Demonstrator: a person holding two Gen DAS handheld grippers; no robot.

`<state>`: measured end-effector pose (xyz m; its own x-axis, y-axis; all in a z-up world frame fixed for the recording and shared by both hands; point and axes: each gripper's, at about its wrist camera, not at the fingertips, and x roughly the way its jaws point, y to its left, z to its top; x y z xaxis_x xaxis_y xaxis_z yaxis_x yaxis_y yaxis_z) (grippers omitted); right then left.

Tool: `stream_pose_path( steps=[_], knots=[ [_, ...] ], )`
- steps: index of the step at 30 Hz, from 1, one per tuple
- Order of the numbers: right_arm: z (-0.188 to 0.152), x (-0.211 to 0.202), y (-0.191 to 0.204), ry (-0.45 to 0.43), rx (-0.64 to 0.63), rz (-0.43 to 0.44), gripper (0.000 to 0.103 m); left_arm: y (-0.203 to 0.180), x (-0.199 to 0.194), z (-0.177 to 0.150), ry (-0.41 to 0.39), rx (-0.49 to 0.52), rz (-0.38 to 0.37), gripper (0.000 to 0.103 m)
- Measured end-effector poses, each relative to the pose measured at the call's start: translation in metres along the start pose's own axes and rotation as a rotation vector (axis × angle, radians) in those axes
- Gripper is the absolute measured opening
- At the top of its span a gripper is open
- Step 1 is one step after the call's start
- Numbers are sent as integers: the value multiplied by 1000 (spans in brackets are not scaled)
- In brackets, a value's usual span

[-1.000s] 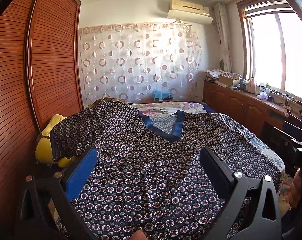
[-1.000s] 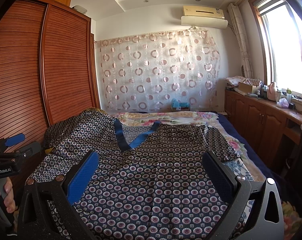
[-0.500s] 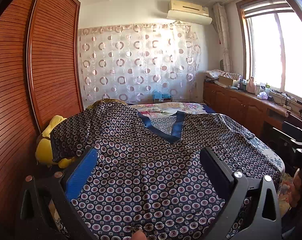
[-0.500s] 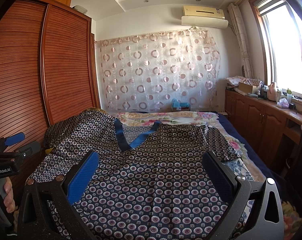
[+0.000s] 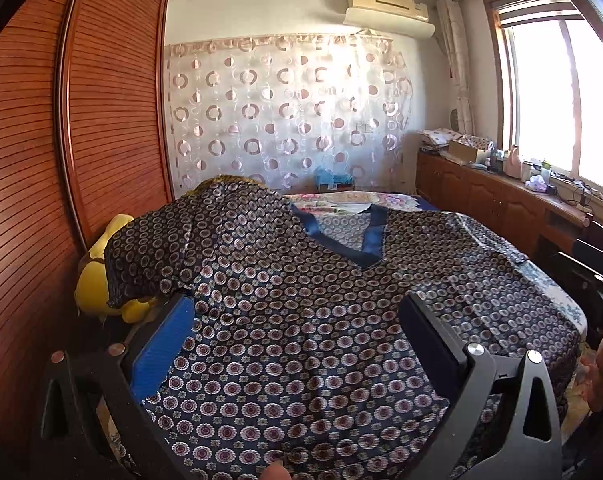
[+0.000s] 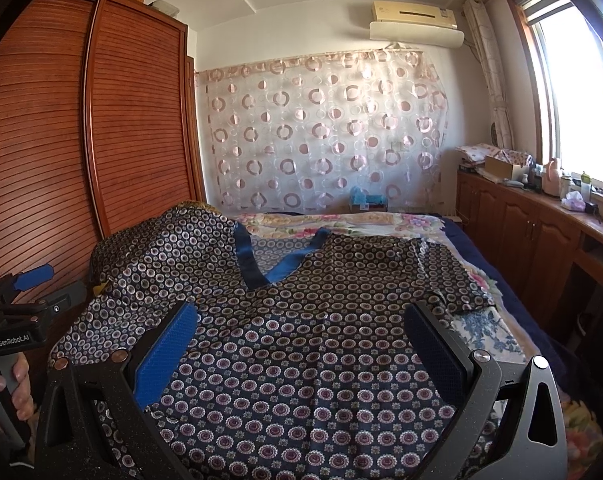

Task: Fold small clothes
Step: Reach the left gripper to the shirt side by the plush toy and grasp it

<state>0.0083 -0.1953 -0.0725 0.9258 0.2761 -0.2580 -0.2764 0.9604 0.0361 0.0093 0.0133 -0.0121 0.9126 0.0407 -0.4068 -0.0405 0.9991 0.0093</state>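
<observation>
A dark blue top with a ring pattern and a plain blue V-neck lies spread flat on the bed, neck away from me. Its left sleeve drapes over a raised hump at the bed's left side. My left gripper is open and empty, held above the hem near the top's left half. My right gripper is open and empty above the hem further right. The left gripper also shows in the right wrist view, in a hand at the far left.
A yellow plush toy sits between the bed and the slatted wooden wardrobe on the left. A floral bedsheet shows beyond the neckline. A wooden counter with clutter runs under the window on the right.
</observation>
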Motion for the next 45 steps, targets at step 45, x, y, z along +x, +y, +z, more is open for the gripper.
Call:
stream_pose_path(
  steps=[45],
  knots=[
    [-19,133,37,264,-183,197,103,258,176,26,267,-224,92,92]
  ],
)
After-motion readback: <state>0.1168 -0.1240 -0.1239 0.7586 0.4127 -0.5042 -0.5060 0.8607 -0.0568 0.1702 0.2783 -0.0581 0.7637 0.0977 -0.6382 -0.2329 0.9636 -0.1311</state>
